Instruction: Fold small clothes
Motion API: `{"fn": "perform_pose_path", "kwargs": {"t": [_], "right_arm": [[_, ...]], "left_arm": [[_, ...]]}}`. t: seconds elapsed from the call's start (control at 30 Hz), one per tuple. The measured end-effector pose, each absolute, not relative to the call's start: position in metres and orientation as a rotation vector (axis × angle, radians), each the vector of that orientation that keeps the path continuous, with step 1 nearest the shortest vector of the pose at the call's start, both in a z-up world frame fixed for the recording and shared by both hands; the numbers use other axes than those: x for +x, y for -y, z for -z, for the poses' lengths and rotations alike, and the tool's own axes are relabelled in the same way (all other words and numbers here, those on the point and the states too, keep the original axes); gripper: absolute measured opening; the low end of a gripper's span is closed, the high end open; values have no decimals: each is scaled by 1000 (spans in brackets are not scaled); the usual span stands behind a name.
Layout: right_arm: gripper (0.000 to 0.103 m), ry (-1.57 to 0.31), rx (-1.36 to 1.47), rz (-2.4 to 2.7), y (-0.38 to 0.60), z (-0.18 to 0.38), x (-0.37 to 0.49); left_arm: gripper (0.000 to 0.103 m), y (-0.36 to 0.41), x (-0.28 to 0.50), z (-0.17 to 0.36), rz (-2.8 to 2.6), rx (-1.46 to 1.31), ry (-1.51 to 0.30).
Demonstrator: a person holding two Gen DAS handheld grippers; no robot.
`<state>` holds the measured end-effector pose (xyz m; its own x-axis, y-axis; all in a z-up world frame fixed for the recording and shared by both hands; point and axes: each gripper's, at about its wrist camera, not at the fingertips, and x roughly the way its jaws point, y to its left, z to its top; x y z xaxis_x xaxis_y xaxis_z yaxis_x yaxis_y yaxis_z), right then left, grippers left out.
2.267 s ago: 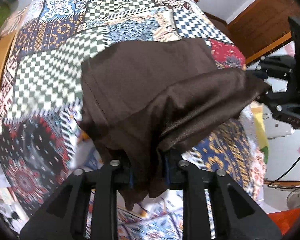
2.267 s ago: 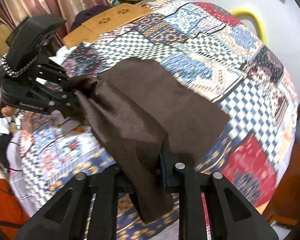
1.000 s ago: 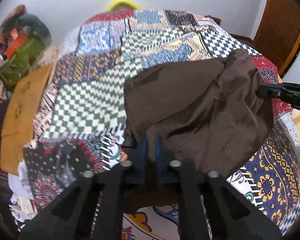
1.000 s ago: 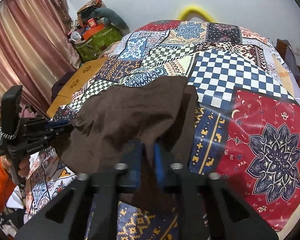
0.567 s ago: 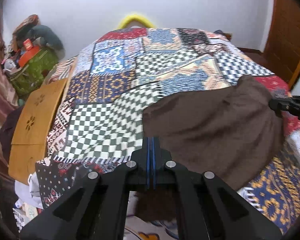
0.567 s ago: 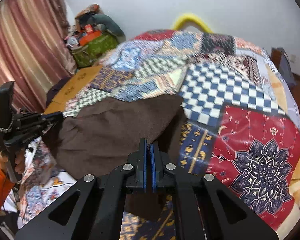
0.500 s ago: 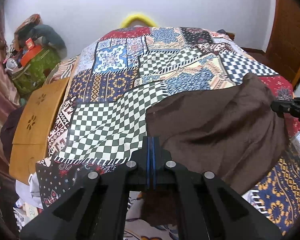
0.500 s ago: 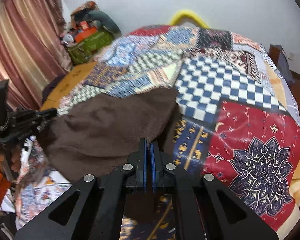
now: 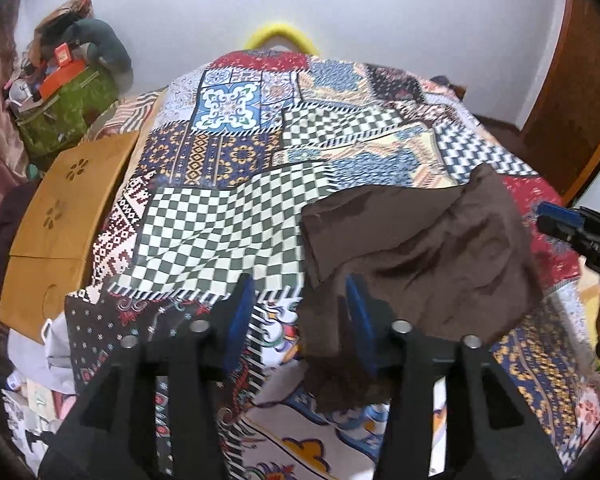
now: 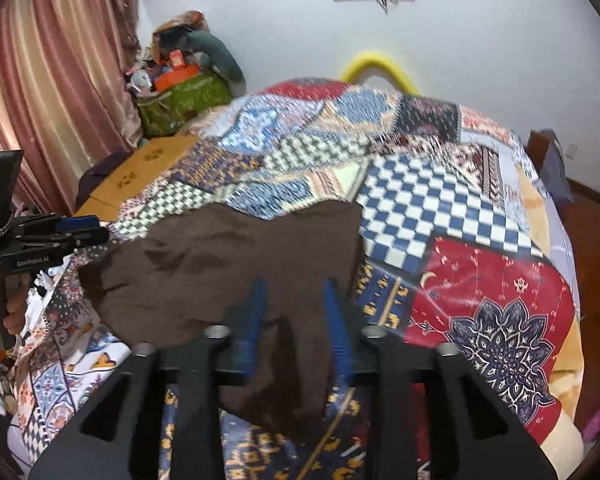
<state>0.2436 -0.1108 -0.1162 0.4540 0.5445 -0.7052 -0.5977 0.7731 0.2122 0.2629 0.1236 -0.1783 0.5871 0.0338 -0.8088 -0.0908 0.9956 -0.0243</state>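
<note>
A dark brown cloth point(image 9: 416, 256) lies folded over on the patchwork bedspread point(image 9: 228, 216); it also shows in the right wrist view point(image 10: 236, 268). My left gripper point(image 9: 298, 308) is open, its blue pads apart, just short of the cloth's near left corner. My right gripper point(image 10: 296, 312) is open above the cloth's near right edge. Neither holds the cloth. The right gripper shows at the right edge of the left wrist view point(image 9: 576, 228), and the left gripper at the left edge of the right wrist view point(image 10: 68, 230).
A wooden folding table point(image 9: 60, 208) lies off the bed's left side. A green bag point(image 10: 184, 100) piled with things stands by the pink curtain point(image 10: 40, 80). A yellow hoop point(image 10: 376, 64) leans at the far wall. A wooden door point(image 9: 580, 92) is at the right.
Both grippers have opened and let go of the brown cloth, which now rests on the bed. Before, both were shut on its near corners and carried them forward over the cloth.
</note>
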Motion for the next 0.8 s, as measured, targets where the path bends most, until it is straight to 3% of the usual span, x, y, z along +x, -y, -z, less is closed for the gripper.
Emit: {"fn": "perform_pose_path", "kwargs": {"t": [0.13,0.4,0.53,0.73,0.8], "right_arm": [[46,-864,-63,-755,97,120,237],[46,-980,-80,-713,97,150,234],[46,-1002,-76,-666,115,154,233],[46,-1022,-62,-614,138,151,231],[56,-1017,-46,-606,144,147,228]], "left_arm": [[62,-116,256,188,-25,-110,-981],[62,-120,241,220,-78,-91,-1076],[68,-134,230,217,-116,-114,-1061],[69,-141,224,201,-143,-121,-1031],[72,-140,222,195,-116,-157,-1020]]}}
